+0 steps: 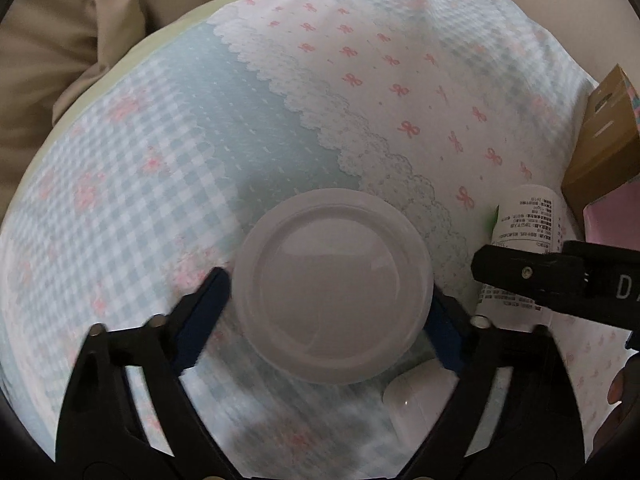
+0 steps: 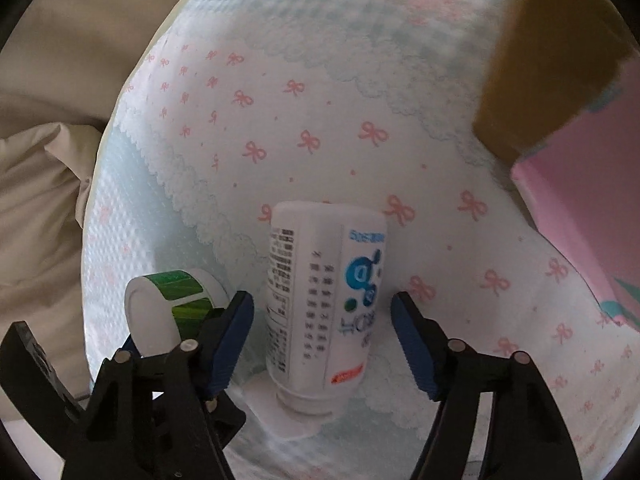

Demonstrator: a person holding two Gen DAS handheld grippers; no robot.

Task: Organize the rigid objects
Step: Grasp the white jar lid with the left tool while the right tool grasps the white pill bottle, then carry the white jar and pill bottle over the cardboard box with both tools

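A round white jar (image 1: 332, 288) sits lid-up on the bow-patterned sheet (image 1: 360, 80). My left gripper (image 1: 330, 292) straddles it, and both blue pads look pressed against its sides. The right wrist view shows the same jar (image 2: 160, 312) with a shiny green label. A white bottle (image 2: 324, 300) with blue bubbles and printed text lies on the sheet, cap toward the camera. My right gripper (image 2: 322, 300) is open around the bottle, with a gap at each pad. In the left wrist view one of the right gripper's fingers (image 1: 520, 276) crosses the bottle (image 1: 528, 216).
A small white rounded case (image 1: 416, 396) lies just below the jar. A brown cardboard box (image 2: 552, 60) and a pink box (image 2: 592, 216) stand at the right. Beige bedding (image 1: 60, 60) is bunched up on the left past the sheet's edge.
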